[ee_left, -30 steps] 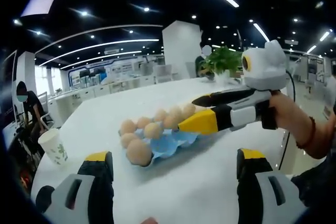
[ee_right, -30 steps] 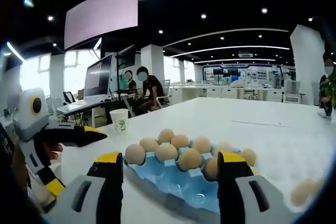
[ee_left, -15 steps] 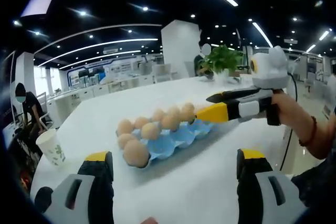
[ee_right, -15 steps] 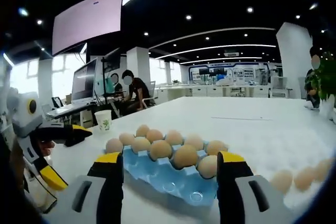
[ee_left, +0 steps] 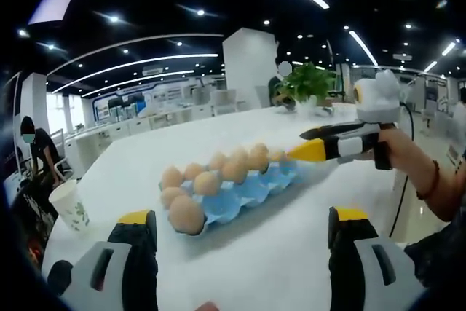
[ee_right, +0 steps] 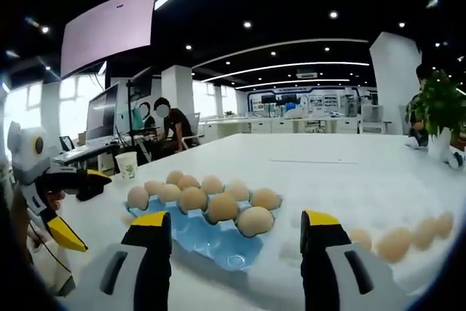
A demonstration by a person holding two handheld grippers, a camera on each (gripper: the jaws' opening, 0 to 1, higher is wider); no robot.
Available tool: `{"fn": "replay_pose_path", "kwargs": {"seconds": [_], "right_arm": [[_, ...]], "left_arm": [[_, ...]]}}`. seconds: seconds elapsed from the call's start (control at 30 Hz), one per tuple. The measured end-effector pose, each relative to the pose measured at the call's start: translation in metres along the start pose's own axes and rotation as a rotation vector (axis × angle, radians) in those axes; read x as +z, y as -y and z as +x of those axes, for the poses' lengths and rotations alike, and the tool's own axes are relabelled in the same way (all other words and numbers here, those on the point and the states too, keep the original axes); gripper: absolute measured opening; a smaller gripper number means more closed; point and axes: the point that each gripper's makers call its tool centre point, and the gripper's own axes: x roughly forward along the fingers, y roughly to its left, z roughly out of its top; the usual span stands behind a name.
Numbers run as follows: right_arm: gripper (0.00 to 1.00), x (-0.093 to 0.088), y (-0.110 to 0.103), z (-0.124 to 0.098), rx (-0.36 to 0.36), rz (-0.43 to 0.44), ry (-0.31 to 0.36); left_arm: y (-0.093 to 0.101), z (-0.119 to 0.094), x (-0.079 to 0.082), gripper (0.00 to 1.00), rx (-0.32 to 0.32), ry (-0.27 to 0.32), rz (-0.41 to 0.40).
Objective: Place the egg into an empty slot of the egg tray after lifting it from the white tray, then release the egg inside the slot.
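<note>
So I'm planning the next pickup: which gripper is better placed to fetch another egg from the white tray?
Probably the right gripper. Its view shows loose eggs off to its right, past the blue egg tray. Its jaws are open and empty. The left gripper faces the egg tray instead.

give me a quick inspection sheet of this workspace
surface: white table, mostly bare
job's things: blue egg tray part filled, empty slots at near end; loose eggs to its right, white tray hard to make out
clutter: paper cup
grippers: left gripper open, empty; right gripper open, empty
cables: dark cable under the right hand
surroundings: office, plant, monitors, seated people
</note>
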Motion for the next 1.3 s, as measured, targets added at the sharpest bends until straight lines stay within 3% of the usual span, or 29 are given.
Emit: {"fn": "replay_pose_path", "kwargs": {"seconds": [0.83,1.3], "right_arm": [[0.68,-0.001,0.062,-0.026,-0.160,0.016,0.020],[0.52,-0.021,0.085,-0.027,-0.208,0.053,-0.005]], "left_arm": [[0.004,0.003,0.003,1.00,-0.002,-0.001,0.013],[0.005,0.006,-0.002,1.00,-0.005,-0.017,0.010]]}}
